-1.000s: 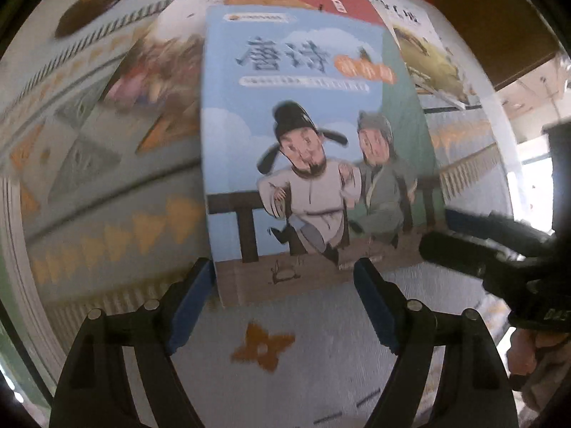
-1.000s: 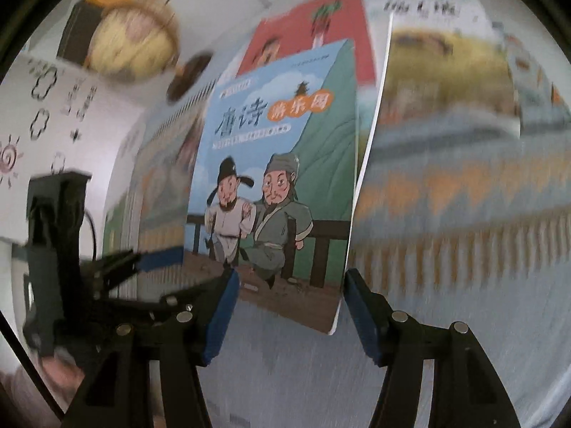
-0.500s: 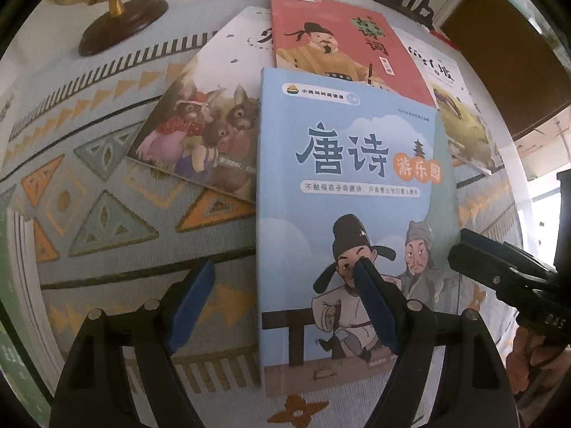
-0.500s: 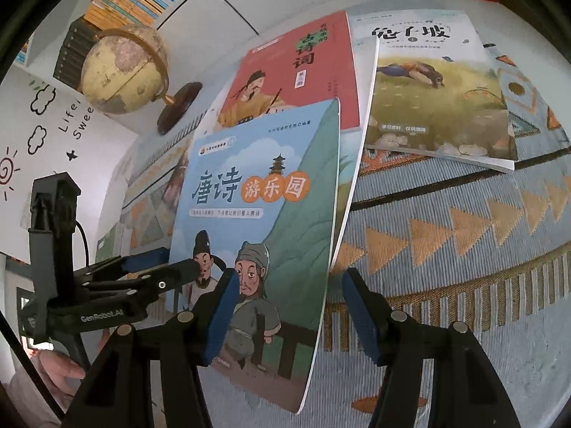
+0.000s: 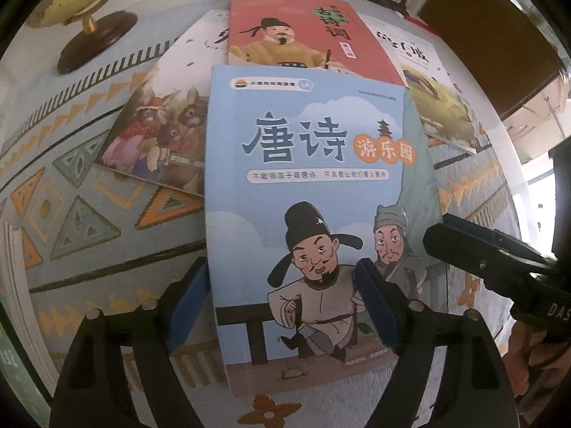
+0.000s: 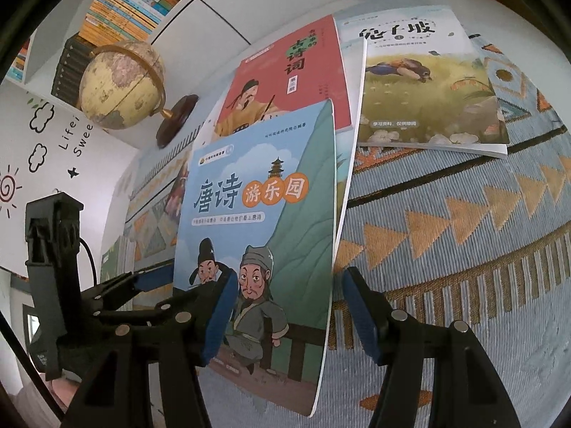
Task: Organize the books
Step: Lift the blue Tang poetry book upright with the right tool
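Your thin blue paperback with the two cartoon scholars on its glossy cover (image 5: 314,221) lies on top of the spread, its far edge overlapping the red paperback with the yellow-robed poet (image 5: 303,32), the rabbit picture book (image 5: 160,135) to its left and the meadow-cover picture book (image 6: 428,82) to its right, all on a woven blue-and-orange patterned tablecloth (image 5: 89,214).

Your left gripper (image 5: 282,306) is opening: one blue pad sits just off the book's left edge, the other over the cover, and neither looks to press on anything. Your right gripper (image 6: 285,314) stands partly open and straddles the book's right edge, gripping nothing that I can see.

Expect the book to be light and floppy. Its right edge already curls up off the cloth, as the right wrist view shows, so it will sag if pinched at a corner. The slick cover may slide between the pads. Judging from this, take it at the raised long edge, near the middle, and support the spine side.
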### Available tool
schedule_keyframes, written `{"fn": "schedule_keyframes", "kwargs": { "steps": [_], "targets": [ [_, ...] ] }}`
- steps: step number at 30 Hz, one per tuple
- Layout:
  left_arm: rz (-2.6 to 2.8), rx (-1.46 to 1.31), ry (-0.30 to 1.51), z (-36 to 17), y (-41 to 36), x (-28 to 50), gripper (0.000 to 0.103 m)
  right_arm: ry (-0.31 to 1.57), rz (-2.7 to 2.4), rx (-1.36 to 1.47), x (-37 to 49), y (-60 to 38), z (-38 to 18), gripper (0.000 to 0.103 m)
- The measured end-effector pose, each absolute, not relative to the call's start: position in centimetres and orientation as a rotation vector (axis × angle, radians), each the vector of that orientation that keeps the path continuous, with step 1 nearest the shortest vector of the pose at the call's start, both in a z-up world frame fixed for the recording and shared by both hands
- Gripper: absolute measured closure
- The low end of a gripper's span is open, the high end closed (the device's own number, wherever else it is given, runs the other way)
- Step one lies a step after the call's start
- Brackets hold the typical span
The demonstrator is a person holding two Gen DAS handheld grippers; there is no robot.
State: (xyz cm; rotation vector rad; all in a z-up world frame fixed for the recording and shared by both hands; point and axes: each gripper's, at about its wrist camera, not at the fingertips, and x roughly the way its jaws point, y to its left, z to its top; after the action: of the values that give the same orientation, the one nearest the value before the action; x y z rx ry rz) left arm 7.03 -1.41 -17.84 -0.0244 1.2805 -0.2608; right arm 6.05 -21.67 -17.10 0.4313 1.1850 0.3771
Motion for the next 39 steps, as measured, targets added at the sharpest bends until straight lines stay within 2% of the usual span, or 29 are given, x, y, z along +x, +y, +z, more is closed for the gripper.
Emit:
{"fn": "schedule_keyframes", "kwargs": {
  "steps": [2, 8, 25, 34, 39],
  "targets": [
    [-0.262, 0.004, 1.273, -18.1, -2.3, 7.1, 0.011, 1.185, 0.372, 0.421, 6.0, -21.5, -17.0, 0.043],
    [-0.276, 0.034, 1.288, -18.7, -3.4, 7.6, 0.001, 1.193, 0.362, 0.405, 6.1, -21.1, -16.9, 0.043],
    [-0.265, 0.048, 1.351, -18.9, -3.6, 8.2, 0.000, 1.206, 0.362, 0.378, 6.4, -20.7, -17.0, 0.043],
    [-0.253, 0.053, 1.426, -18.9, -3.8, 9.2, 0.000, 1.208, 0.419, 0.453, 6.3, -22.1, -17.3, 0.040],
    [-0.229, 0.028, 1.396, -18.9, -3.7, 8.8, 0.000, 1.235, 0.448, 0.472, 6.4, -22.6, -17.3, 0.040]
  ]
}}
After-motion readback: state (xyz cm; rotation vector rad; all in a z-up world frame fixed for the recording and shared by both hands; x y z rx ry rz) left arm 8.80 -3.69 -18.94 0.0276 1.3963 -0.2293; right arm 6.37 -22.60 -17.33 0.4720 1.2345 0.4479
